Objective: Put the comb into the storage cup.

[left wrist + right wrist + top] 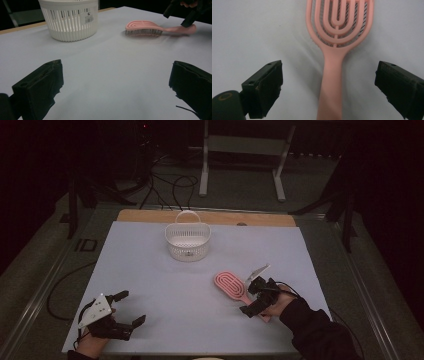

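A pink vented hairbrush (230, 284) lies bristles down on the white sheet, right of centre, with its handle pointing toward the near right. My right gripper (252, 297) hovers open above that handle. In the right gripper view the handle (334, 75) runs up between the two spread jaws without touching either, and my right gripper (329, 72) holds nothing. My left gripper (131, 308) rests open at the near left, holding nothing. In the left gripper view its own jaws (116, 85) frame bare sheet, with the hairbrush (143, 27) and the right gripper (186, 10) farther off.
A white slatted basket (187, 249) with a raised handle stands at the back centre, also seen as the basket (68, 20) in the left gripper view. The white sheet (150, 270) covers most of the table. A wooden strip (150, 216) shows along the far edge.
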